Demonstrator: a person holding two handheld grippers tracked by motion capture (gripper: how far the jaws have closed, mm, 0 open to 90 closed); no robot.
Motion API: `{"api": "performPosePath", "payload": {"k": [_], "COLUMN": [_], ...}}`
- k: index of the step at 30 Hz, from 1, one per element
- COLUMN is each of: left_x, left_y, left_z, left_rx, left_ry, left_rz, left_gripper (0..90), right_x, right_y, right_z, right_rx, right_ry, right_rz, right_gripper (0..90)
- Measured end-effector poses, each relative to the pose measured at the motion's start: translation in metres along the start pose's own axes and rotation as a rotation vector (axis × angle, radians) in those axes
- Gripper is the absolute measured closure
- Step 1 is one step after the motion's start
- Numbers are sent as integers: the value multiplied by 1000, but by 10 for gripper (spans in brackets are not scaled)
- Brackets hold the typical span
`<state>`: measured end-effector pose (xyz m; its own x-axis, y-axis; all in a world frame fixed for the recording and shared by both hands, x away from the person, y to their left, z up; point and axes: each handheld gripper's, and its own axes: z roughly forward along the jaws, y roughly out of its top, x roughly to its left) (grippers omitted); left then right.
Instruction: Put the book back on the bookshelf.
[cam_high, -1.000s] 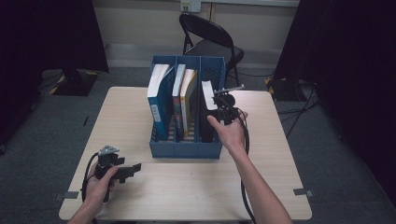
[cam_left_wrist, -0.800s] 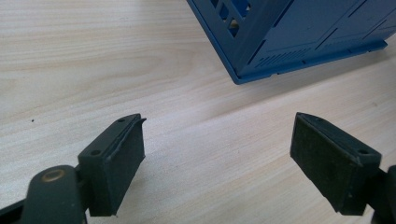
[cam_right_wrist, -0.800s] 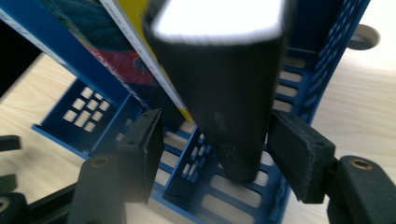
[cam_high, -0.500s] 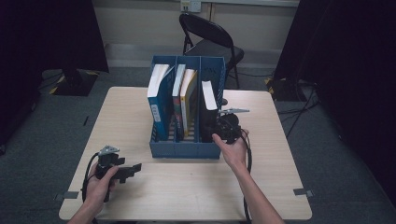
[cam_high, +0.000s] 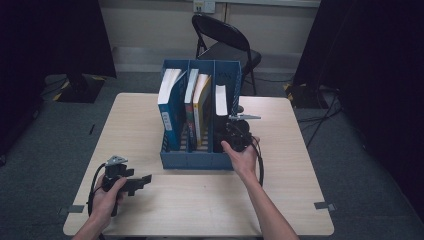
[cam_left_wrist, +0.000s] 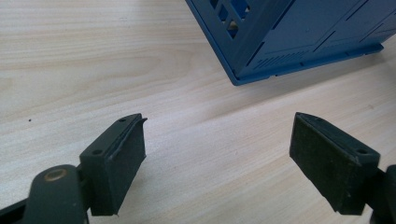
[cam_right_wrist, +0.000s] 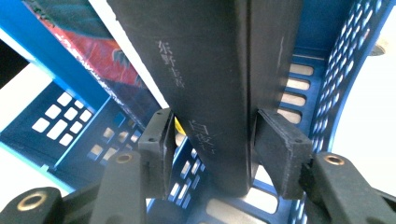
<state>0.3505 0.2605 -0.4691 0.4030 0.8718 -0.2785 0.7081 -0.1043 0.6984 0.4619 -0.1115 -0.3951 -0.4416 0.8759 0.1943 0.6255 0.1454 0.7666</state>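
Right tongs (cam_right_wrist: 212, 140) clamp the black book (cam_right_wrist: 210, 70); left tongs (cam_left_wrist: 217, 158) gape, holding nothing.

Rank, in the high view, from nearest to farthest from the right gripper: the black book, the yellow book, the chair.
1. Black book: between the right gripper jaws, rightmost slot.
2. Yellow book: middle slot, leftward.
3. Chair: behind the table.

Top of the black book (cam_right_wrist: 205, 70) and upper walls of the blue file rack (cam_right_wrist: 322, 28) beyond the frame's edge.
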Motion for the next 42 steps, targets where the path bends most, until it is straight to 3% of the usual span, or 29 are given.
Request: {"api": "performPosePath", "payload": {"k": [20,25,32,42], "left_x": [2,0,4,2], "left_y": [1,2,1,1], "left_z": [1,3,2,-1], "left_rx": [-7,1,-4,-11], "left_ry": [10,6,11,26], "left_rz": [-9,12,-3,30], "left_gripper": [180,179,180,179], "right_x": [-13,-14,-19,-21], "right_y": [19,23,27,26], "right_z": [19,24,28,31], "right_rx": [-4,3,-4,-27], "right_ry": [19,10,16,22], "right_rz": [-33,-43,-47,-40], "right_gripper": [483,482,482,476]}}
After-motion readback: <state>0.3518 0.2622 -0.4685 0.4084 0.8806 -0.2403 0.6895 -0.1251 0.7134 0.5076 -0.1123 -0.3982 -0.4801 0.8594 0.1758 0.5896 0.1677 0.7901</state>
